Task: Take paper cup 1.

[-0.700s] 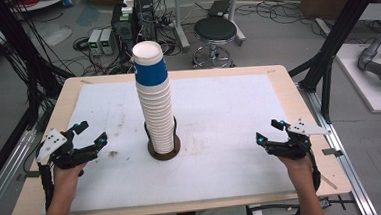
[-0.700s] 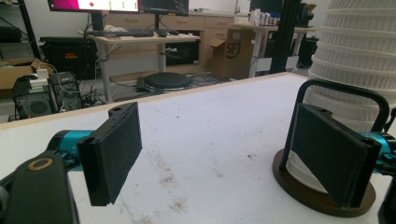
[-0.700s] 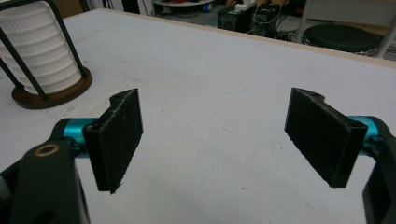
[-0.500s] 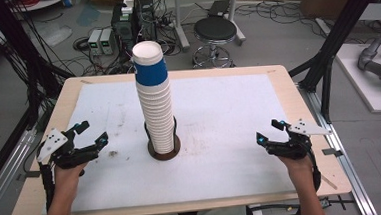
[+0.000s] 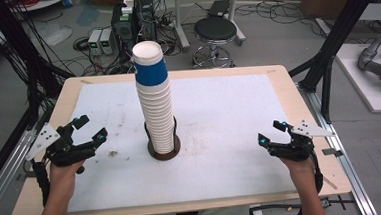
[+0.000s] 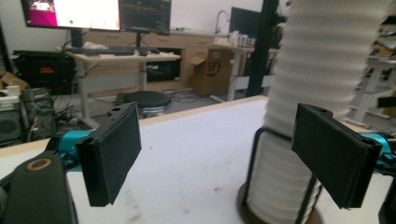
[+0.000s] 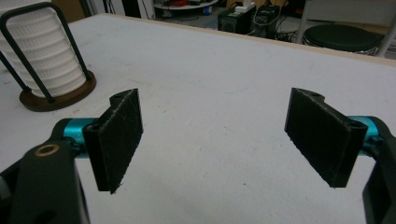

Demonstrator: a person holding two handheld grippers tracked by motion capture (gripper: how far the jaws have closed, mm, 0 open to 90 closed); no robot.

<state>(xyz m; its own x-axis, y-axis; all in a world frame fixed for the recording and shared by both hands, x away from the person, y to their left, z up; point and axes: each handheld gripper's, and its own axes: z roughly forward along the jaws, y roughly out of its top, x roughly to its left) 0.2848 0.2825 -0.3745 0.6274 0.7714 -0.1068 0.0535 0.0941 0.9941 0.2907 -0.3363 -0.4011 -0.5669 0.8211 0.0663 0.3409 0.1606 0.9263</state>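
White paper cups [image 5: 156, 107] stand nested in one tall stack near the middle of the table [image 5: 298, 103], held upright in a dark wire holder [image 5: 164, 148] with a round brown base; the top cup has a blue band. A white mat [image 5: 229, 120] covers most of the wooden tabletop. The left gripper [image 5: 90, 127] hovers near the left edge of the mat, well apart from the stack, its jaws spread wide with nothing between them. In the left gripper view the ribbed stack rises just behind the right-hand jaw. The right gripper [image 5: 271, 132] sits near the right edge of the mat, jaws likewise wide apart and empty. A black stool [image 5: 216, 30] stands on the floor beyond the table.
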